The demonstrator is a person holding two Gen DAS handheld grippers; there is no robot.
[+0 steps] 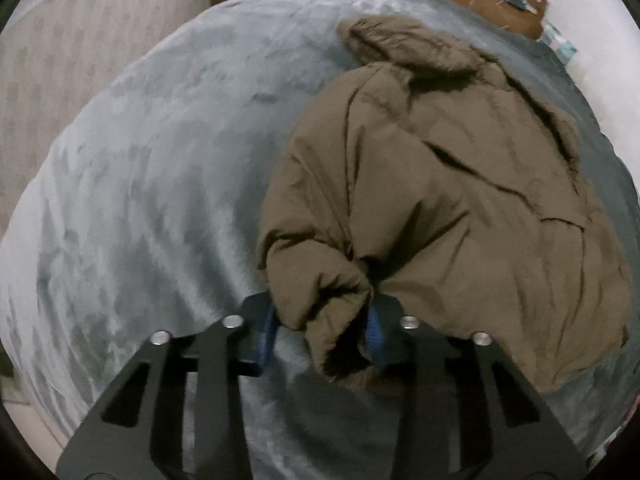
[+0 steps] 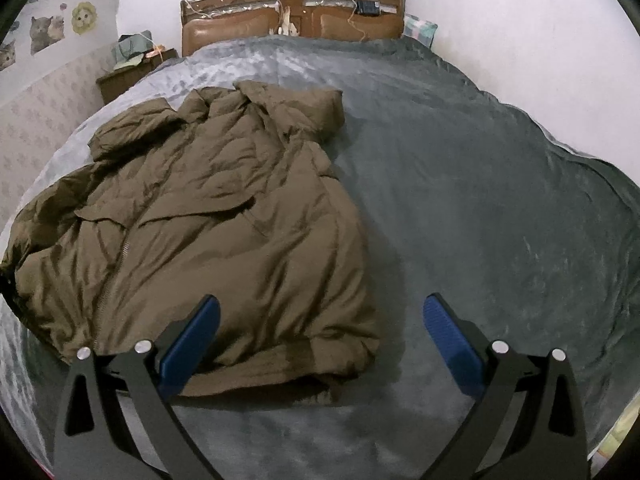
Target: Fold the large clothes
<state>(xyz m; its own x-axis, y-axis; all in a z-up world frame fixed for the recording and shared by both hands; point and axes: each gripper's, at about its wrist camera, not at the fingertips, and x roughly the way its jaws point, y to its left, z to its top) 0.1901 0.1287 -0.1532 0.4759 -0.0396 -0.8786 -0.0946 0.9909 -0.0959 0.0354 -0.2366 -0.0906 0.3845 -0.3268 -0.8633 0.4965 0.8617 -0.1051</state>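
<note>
Olive hooded jacket [image 2: 208, 216], spread on the grey-blanketed bed [image 2: 480, 200] below the headboard [image 2: 292, 16], folding barely begun: left tool [image 1: 320, 328] clenched on 1 sleeve cuff, right tool [image 2: 320, 344] released above the hem.

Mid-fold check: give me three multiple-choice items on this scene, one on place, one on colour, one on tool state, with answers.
1. The jacket lies on:
A. bed blanket
B. floor
C. chair

2. The jacket's colour:
A. red
B. olive-brown
C. white

3. The right tool is:
A. shut on a sleeve
B. open, holding nothing
C. out of view

Answers: 1 A, grey blanket shows all around it. 2 B, the same in both views. 3 B, its blue pads stand wide apart above the hem, while the left tool pinches a jacket fold.
</note>
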